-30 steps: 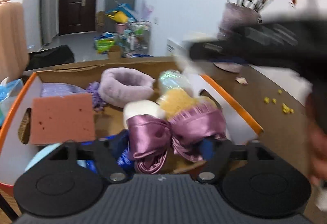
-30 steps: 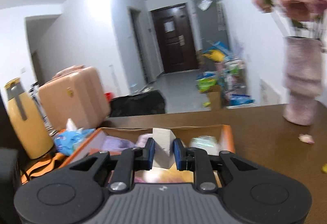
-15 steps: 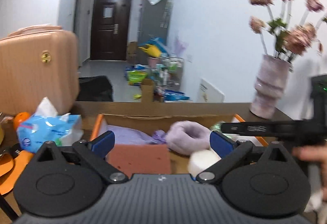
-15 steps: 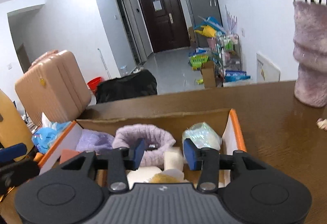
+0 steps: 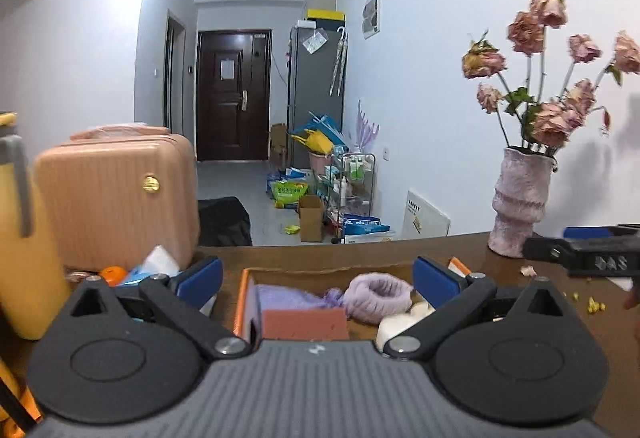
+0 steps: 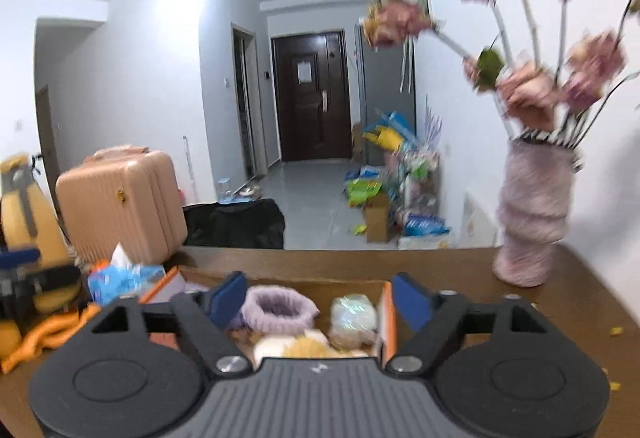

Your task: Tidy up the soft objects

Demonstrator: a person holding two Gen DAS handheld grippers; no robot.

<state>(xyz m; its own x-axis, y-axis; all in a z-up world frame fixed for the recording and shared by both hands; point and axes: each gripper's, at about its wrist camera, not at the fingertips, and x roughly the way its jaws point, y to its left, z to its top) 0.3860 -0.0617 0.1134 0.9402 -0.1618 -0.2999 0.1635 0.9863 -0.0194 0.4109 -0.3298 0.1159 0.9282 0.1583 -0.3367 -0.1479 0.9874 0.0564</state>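
Purple band (image 6: 282, 304) in box (image 6: 387, 312) sits ahead and below both empty hand-held grippers, right (image 6: 320, 300) just opened wide, left (image 5: 318, 278) fully spread.

Left hand-held gripper (image 5: 316, 276) & right hand-held gripper (image 6: 320, 296): black linkage arms w/ silver pivot screws, round black discs, grey ribbed body, blue pads (image 5: 434, 280).

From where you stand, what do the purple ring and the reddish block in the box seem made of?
Purple ring: looks like plush fleece, matte, with a fuzzy nap. Reddish block: probably foam sponge, dull, with small pits on its face. Box: seems cardboard, with a raw brown back edge.
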